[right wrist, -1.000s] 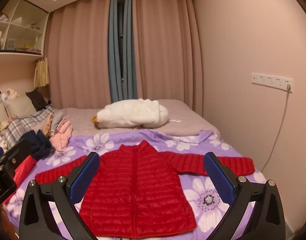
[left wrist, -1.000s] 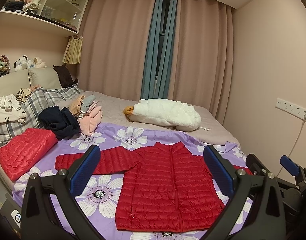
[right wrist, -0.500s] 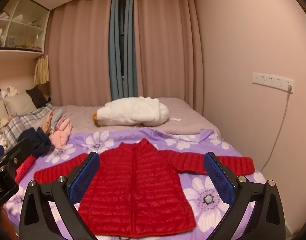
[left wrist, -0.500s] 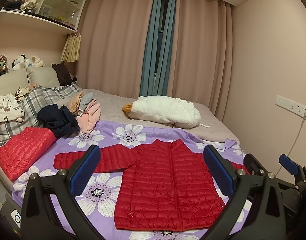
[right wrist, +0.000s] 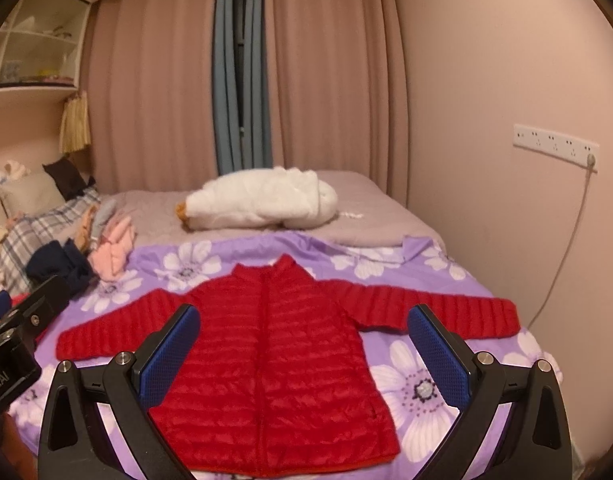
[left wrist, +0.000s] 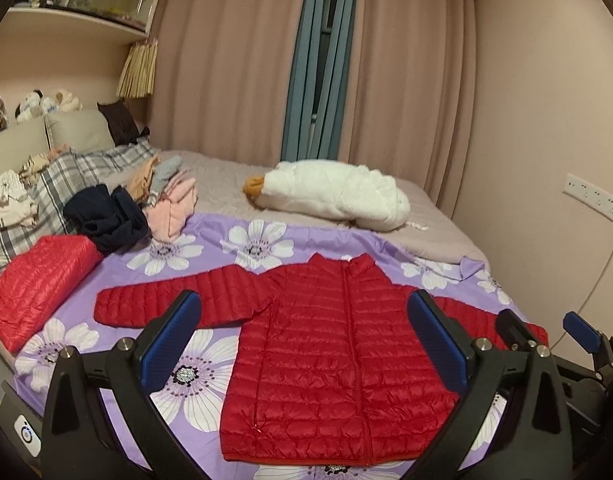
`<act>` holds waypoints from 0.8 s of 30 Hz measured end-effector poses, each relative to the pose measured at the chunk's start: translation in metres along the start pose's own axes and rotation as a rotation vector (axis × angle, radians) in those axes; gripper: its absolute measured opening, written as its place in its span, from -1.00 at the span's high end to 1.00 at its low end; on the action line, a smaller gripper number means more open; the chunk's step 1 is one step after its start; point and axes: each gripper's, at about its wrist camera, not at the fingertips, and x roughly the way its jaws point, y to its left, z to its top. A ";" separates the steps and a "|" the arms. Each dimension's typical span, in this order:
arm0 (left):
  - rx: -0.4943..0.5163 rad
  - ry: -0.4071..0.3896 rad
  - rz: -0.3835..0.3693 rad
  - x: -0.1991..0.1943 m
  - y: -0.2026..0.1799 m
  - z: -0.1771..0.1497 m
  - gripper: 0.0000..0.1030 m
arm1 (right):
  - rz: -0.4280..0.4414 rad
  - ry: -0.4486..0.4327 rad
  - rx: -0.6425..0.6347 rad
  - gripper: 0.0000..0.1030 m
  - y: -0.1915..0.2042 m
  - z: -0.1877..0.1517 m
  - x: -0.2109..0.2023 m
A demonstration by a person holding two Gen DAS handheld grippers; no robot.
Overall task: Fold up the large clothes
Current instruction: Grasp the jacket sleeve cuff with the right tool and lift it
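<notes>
My left fingers [left wrist: 302,340] are standing wide apart with nothing between the blue pads, hovering over the near edge of the bed, and my right fingers [right wrist: 304,354] are spread just as wide and just as empty. Neither pair is touching cloth yet.

Beyond them the red puffer jacket [left wrist: 338,344] is lying flat and face up on the purple flowered sheet [left wrist: 258,246], zipped shut, collar pointing toward the curtains, hem nearest me. Its left sleeve [left wrist: 178,300] is reaching straight out to one side, and its right sleeve [right wrist: 434,312] is stretching toward the wall, so the whole thing is spread open and no fold is begun.

I am judging it light, soft and springy: quilted down that will compress under the pads and puff back when released. The shell looks smooth and probably slippery, so a shallow pinch may slide off. I am thinking of taking each sleeve near its cuff, biting a full thickness of padding, and carrying it across the chest, then taking the hem corners. Trapped air may make the folds spring open unless pressed.

Farther out, a folded red jacket [left wrist: 38,284] is sitting at the left side of the bed, with a dark navy garment [left wrist: 106,216] and pink clothes [left wrist: 174,208] behind it, and a white fluffy coat [left wrist: 338,196] is lying on the grey bedding nearer the curtains.
</notes>
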 end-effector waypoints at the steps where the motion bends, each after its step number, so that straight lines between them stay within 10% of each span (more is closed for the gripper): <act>1: -0.015 0.009 -0.001 0.008 0.003 0.001 -1.00 | -0.003 0.010 0.009 -0.99 -0.003 -0.001 0.009; 7: -0.183 -0.014 0.034 0.078 0.049 0.007 -1.00 | 0.020 0.043 0.131 -0.99 -0.054 -0.001 0.068; 16: -0.396 0.060 0.290 0.202 0.181 -0.016 -0.85 | -0.458 0.273 0.239 -0.99 -0.243 -0.039 0.242; 21: -0.416 0.099 0.476 0.221 0.234 -0.042 -0.68 | -0.604 0.421 0.416 -0.99 -0.342 -0.087 0.295; 24: -0.476 0.135 0.514 0.222 0.261 -0.065 -0.68 | -0.542 0.443 0.649 -0.99 -0.384 -0.114 0.303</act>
